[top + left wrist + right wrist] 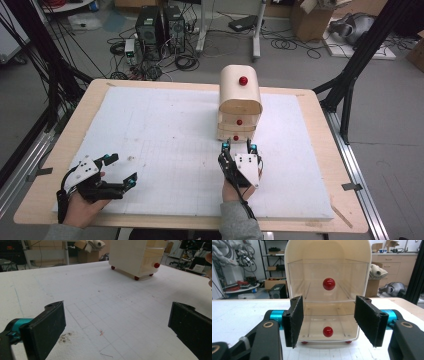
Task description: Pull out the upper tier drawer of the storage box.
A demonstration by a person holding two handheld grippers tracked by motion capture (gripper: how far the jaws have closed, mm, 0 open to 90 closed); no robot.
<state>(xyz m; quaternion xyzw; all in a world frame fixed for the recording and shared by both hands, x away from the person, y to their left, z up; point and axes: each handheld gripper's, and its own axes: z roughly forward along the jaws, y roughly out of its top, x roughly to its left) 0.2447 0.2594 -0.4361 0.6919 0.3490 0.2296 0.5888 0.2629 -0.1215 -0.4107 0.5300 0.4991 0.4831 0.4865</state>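
Drawer cabinet (240, 102) with red knobs stands at the worktop's (160, 135) far middle; the right tool (239, 146), jaws spread, faces its lower drawer (327, 325). Left tool (120, 170) rests apart, jaws wide.

Cream drawer cabinet (240, 95) with red knobs (329, 284), white faintly gridded mat (165, 145), black-and-teal right gripper (329, 315).

High view overhead, facing forward; right gripper view close, level with drawer unit (328, 290); all share it.
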